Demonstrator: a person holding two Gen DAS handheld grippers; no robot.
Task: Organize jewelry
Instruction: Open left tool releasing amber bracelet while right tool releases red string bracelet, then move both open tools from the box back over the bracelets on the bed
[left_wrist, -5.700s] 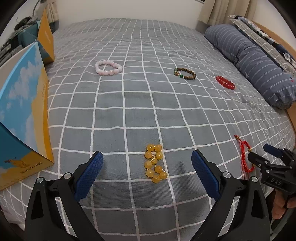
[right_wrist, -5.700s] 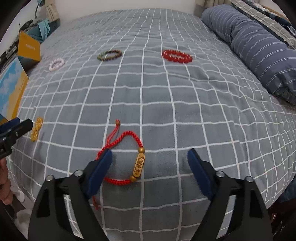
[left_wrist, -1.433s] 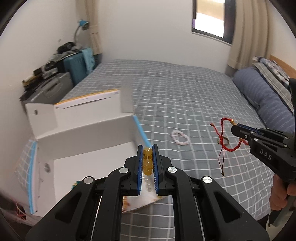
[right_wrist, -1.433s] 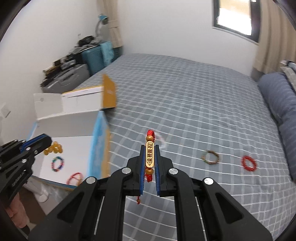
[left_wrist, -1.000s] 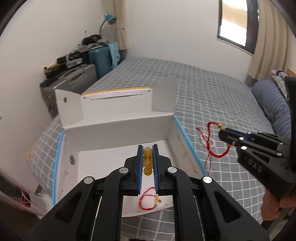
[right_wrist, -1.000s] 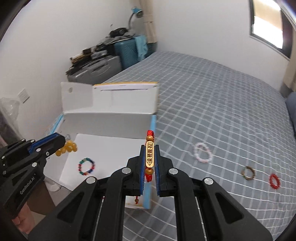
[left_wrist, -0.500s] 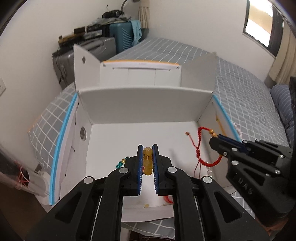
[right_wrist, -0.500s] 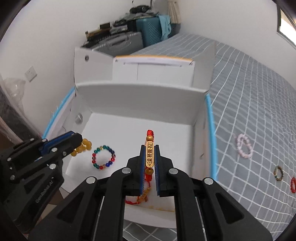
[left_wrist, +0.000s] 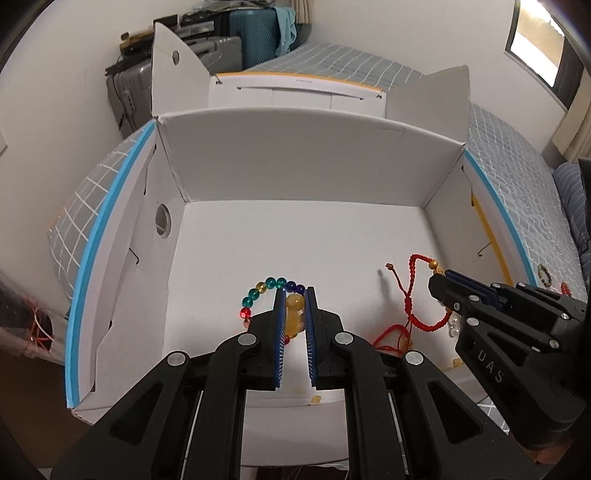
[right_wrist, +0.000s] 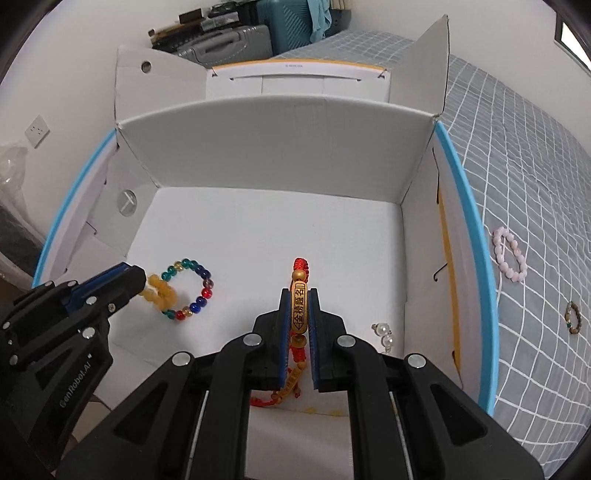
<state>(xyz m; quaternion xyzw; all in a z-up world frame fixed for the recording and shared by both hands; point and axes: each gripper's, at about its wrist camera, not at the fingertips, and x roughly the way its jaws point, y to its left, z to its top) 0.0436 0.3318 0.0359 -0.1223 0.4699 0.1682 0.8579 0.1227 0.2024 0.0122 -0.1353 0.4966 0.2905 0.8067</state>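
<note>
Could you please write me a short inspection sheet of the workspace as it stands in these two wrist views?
Surface: grey checked bed cover, white box open on it.
Job's things: multicoloured bead bracelet, pearl piece and another red cord bracelet lie in the box; pink bracelet and brown bracelet lie on the cover.
Clutter: nothing seen.
Grippers: left hand-held gripper shut on amber bead bracelet; right hand-held gripper shut on red cord bracelet; both over the box.
Cables: nothing seen.
Surroundings: suitcases, wall socket.
</note>
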